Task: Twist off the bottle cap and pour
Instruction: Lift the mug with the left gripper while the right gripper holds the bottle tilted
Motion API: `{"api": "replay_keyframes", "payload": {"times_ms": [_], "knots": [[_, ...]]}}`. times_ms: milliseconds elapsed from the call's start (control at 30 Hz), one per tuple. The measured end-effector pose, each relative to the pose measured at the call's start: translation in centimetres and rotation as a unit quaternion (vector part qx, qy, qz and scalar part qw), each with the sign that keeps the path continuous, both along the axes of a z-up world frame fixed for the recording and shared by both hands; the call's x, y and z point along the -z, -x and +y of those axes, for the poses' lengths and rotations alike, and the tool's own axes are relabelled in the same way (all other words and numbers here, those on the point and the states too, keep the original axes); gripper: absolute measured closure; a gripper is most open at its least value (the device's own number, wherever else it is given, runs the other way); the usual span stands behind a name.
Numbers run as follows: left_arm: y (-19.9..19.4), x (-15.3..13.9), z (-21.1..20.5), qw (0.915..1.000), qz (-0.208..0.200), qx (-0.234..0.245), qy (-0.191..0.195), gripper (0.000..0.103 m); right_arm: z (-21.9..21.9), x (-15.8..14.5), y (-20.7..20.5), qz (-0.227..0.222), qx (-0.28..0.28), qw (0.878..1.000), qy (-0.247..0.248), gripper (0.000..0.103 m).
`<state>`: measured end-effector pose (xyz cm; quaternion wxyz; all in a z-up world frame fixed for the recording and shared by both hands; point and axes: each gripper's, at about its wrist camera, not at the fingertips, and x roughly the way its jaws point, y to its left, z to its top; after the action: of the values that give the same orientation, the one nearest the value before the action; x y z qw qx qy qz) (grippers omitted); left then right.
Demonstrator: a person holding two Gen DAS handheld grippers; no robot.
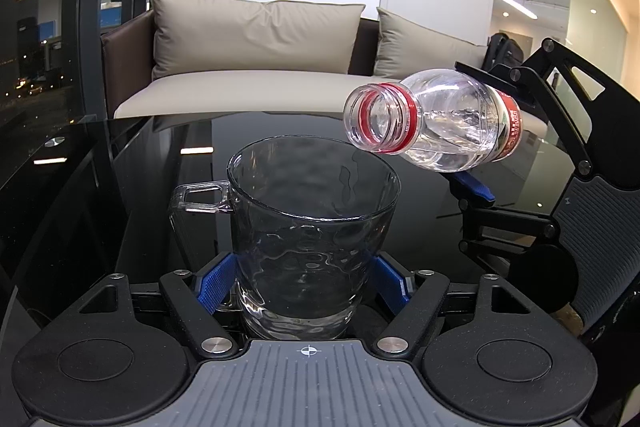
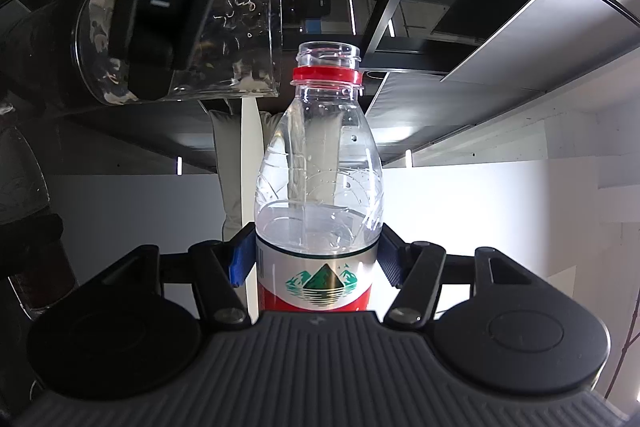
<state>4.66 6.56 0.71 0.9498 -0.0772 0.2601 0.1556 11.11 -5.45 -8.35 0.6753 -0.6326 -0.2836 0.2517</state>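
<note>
A clear glass mug (image 1: 312,227) with its handle to the left stands on the black glass table (image 1: 120,187). My left gripper (image 1: 306,279) is shut on its lower body, blue pads on both sides. Rippled water seems to lie in its lower part. A clear water bottle (image 1: 440,123) with a red neck ring and no cap lies tilted almost level. Its open mouth is just above the mug's right rim, and no stream shows. My right gripper (image 2: 316,259) is shut on the bottle (image 2: 320,167) at its label. The mug (image 2: 240,39) appears upper left in the right wrist view.
A beige sofa with two cushions (image 1: 256,39) stands behind the table's far edge. A dark window frame (image 1: 88,7) runs up the left side. The cap is not in view.
</note>
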Motion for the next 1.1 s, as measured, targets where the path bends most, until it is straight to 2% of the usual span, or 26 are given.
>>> {"api": "replay_keyframes", "payload": {"times_ms": [1100], "knots": [[0.07, 0.09, -0.05, 1.0000, 0.000, 0.000, 0.001, 0.032, 0.64, -0.05, -0.71, -0.035, 0.004, 0.999, 0.007, 0.040]]}}
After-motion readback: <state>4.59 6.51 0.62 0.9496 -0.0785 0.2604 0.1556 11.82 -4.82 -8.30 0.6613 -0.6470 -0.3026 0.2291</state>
